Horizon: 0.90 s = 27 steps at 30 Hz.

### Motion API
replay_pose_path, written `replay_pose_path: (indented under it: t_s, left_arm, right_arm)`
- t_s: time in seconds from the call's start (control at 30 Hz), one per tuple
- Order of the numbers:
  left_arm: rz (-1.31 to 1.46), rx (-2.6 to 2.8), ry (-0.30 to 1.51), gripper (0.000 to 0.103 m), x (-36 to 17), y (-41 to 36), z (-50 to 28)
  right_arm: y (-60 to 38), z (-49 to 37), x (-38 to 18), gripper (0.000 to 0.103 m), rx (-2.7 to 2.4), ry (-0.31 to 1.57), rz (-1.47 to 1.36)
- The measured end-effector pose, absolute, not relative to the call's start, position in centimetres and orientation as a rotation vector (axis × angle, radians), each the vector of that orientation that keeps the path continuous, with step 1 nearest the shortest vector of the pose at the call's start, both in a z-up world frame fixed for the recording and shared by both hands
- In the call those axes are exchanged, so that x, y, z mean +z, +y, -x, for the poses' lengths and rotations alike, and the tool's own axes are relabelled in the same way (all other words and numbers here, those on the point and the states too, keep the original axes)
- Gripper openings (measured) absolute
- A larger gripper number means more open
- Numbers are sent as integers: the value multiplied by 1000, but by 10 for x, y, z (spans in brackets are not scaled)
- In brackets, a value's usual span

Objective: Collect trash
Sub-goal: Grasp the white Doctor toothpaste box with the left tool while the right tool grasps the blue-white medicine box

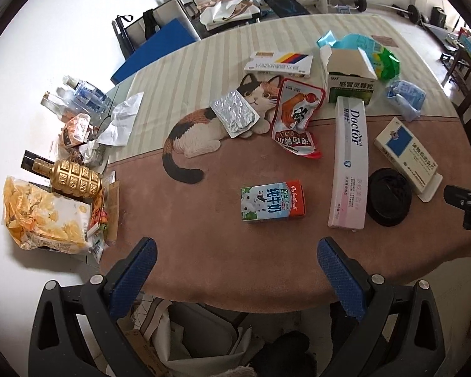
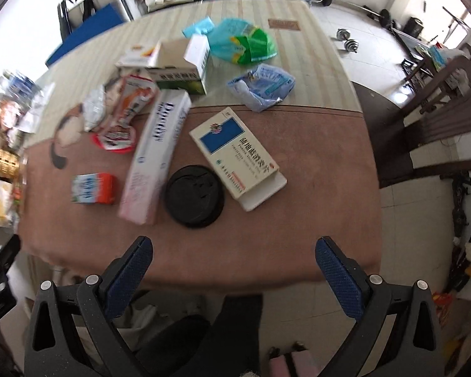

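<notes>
Left gripper (image 1: pixel 235 270) hung wide open and empty above the near edge of the table (image 1: pixel 204 270), jaws roughly in line with the milk carton (image 1: pixel 272 200). Right gripper (image 2: pixel 234 267) was likewise spread wide, holding nothing, over the near edge in front of the black lid (image 2: pixel 195 195).

Trash was all still on the cat-print mat: milk carton lying flat near centre, long toothpaste box (image 1: pixel 350 163) beside it, black lid touching that box's near end, blue-and-white medicine box (image 1: pixel 406 154) just beyond the lid. Further back sat a red snack pouch (image 1: pixel 298 119), a foil blister tray (image 1: pixel 235 114), a flat striped box (image 1: pixel 279 61), an open green carton (image 1: pixel 350 77), a crumpled blue wrapper (image 1: pixel 403 95) and green and teal bags (image 1: pixel 383 58). A separate pile lay off the mat's left side: gold bottle (image 1: pixel 73 177), chip bag (image 1: pixel 44 220), water bottles (image 1: pixel 84 92).

A pale bin or bag opening (image 1: pixel 201 336) showed below the table edge; its contents were unclear.

Judgement: early stage, nearly everything left to pick up. Milk carton and lid looked like the closest candidates.
</notes>
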<state>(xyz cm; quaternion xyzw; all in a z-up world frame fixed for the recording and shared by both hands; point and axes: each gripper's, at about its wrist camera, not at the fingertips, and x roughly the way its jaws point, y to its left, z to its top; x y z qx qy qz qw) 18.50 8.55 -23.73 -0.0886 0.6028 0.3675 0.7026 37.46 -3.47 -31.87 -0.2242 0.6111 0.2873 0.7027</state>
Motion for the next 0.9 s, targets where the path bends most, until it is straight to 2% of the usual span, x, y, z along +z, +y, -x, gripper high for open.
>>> replay_pose_path:
  t_s: [0.17,0.37,0.53,0.63,0.67,0.9]
  left_arm:
    - [230,839,1439,103,-277,96,-233]
    - [258,838,1517,103,-305,106,-270]
    - [305,789,1539,103,-316,107,-292]
    - [326,725,1538,103,-321,102,-313]
    - [336,699,1540,103,-323,100,-320]
    - [337,516,1599,101,-353,84,-372]
  right_arm:
    - [3,-417,-387,103,698,1420,627]
    - [32,-427,-435,102,824,1494,725]
    - [31,-429,-437,101,909,1480,716]
    - [15,-441,-432,88,901,1520,652]
    - [7,-451,-431,80,880,1533,633]
    - [-48,-491,-425,80,776,1592,545]
